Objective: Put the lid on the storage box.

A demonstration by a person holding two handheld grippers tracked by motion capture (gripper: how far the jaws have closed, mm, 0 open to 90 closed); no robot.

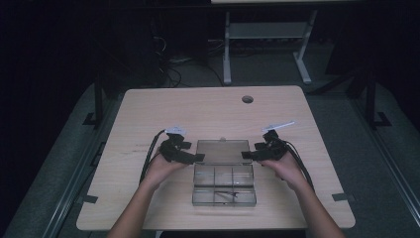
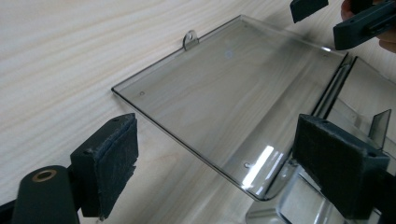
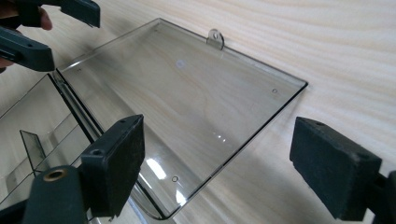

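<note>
A pale, light-wood rectangular surface (image 1: pixel 208 106) is sitting under dim light in a dark room, and a clear, transparent plastic compartment box (image 1: pixel 224 184) is lying on it toward the person's edge, its flat clear lid (image 1: pixel 222 151) swung open and lying flat on the wood on the far side of the box. A small round hole (image 1: pixel 247 99) is showing in the surface well beyond the box, toward the far right corner. Beyond the surface, past the box, a grey floor is running back to a white-legged table frame (image 1: pixel 267 44), with dark cables (image 1: pixel 171 69) lying on the floor to the left of it, and the rest of the room is falling away into black. Small dark brackets (image 1: pixel 88 199) are sitting at the surface's near corners on either side of the box. The left gripper (image 1: pixel 198 157) is hovering at the left end of the lid, where lid and box meet, and the right gripper (image 1: pixel 245 155) is doing the same at the right end. In the left gripper view the black padded jaws are standing wide, either side of the lid's near corner (image 2: pixel 252 184), with no pad pressing on the plastic. In the right gripper view the jaws are likewise standing wide around the lid's corner (image 3: pixel 173 205), not gripping it. A small clear tab (image 3: pixel 215 39) is sticking out from the lid's far edge, and thin dividers (image 2: pixel 380 123) are showing inside the box.
</note>
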